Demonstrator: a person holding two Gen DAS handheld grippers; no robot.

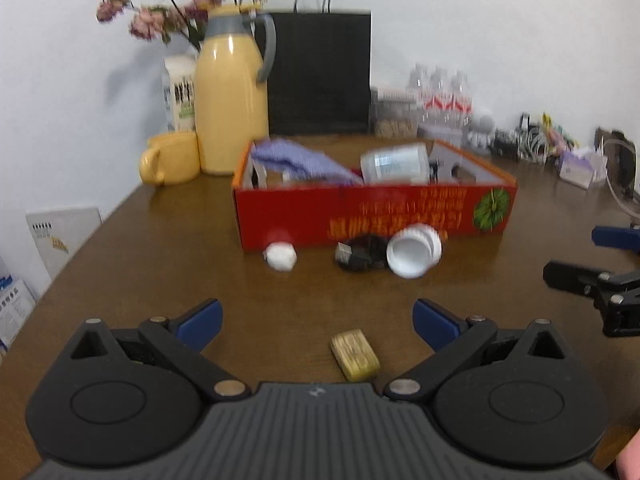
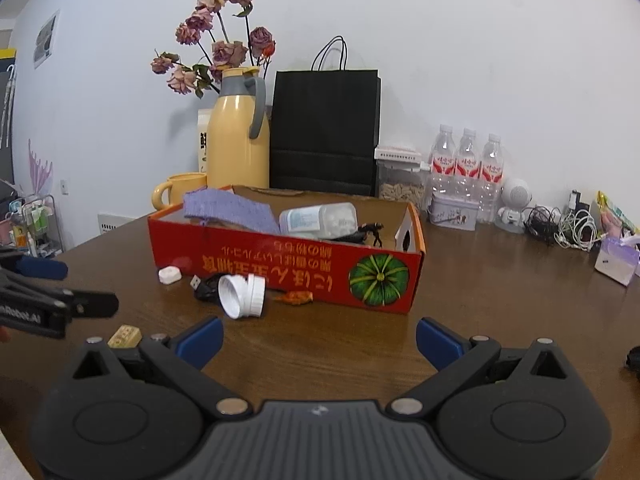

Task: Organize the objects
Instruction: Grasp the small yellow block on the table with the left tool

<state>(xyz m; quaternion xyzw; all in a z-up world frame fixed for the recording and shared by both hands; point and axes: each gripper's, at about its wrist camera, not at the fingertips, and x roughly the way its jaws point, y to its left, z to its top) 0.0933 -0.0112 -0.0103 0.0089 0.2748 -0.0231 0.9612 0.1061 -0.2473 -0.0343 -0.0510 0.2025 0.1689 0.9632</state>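
A red cardboard box [image 1: 372, 216] [image 2: 280, 260] sits mid-table, holding a purple cloth [image 1: 304, 162] [image 2: 232, 210], a clear plastic container [image 1: 394, 162] [image 2: 318, 218] and a small black item [image 2: 370, 230]. In front of it lie a small white object [image 1: 280, 256] [image 2: 170, 274], a black cable bundle [image 1: 358, 254] [image 2: 206, 288], a white cap [image 1: 414, 250] [image 2: 242, 290] and a small orange piece [image 2: 298, 297]. A small yellow block [image 1: 355, 354] [image 2: 125, 336] lies between my open left gripper's [image 1: 318, 320] jaws. My right gripper [image 2: 320, 338] is open and empty.
At the back stand a yellow thermos [image 1: 232, 100] [image 2: 240, 132], a yellow mug [image 1: 170, 158] [image 2: 180, 190], dried flowers [image 2: 216, 44], a black paper bag [image 1: 320, 72] [image 2: 326, 132], water bottles [image 2: 466, 168], a tin [image 2: 454, 210] and tangled cables [image 2: 564, 226].
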